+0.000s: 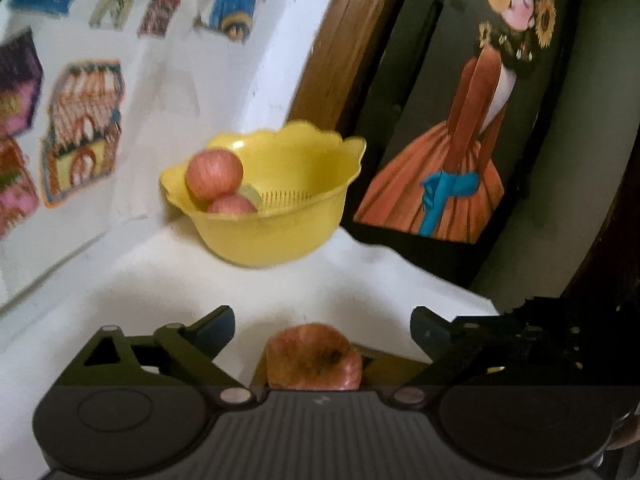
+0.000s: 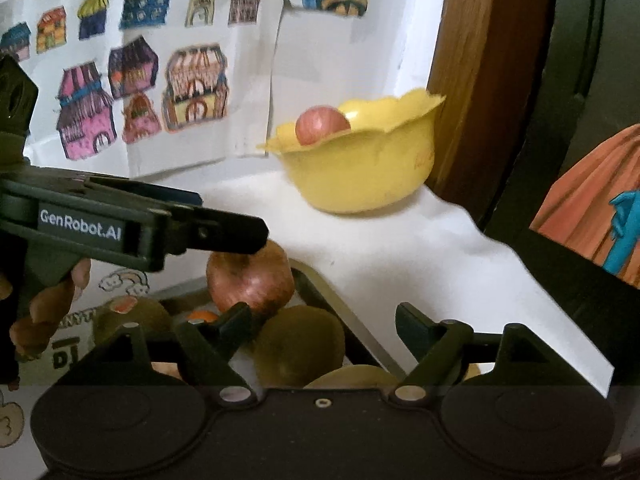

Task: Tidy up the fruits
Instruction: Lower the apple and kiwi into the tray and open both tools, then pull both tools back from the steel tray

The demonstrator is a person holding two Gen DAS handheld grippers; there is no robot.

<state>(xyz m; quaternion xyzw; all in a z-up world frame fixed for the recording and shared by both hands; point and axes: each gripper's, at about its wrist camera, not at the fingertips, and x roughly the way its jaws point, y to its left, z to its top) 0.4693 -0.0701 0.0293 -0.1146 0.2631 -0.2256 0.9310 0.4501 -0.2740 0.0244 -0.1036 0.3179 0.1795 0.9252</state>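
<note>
Left wrist view: reddish apple [image 1: 314,356] sits low between the left gripper's [image 1: 322,330] wide-spread fingers, neither pad touching it. Right view shows that apple [image 2: 251,280] at the tray's [image 2: 332,292] far corner, on top of brown kiwis [image 2: 300,344]. Right gripper [image 2: 324,322] gapes too, holding nothing. Yellow bowl [image 1: 276,220] beyond on white cloth [image 1: 360,276] holds two red apples [image 1: 215,174].

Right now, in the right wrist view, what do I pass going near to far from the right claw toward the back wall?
Right claw → brown fruit in the tray → reddish apple under the left claw → bare white tablecloth → yellow bowl with an apple → house drawings on the wall.
</note>
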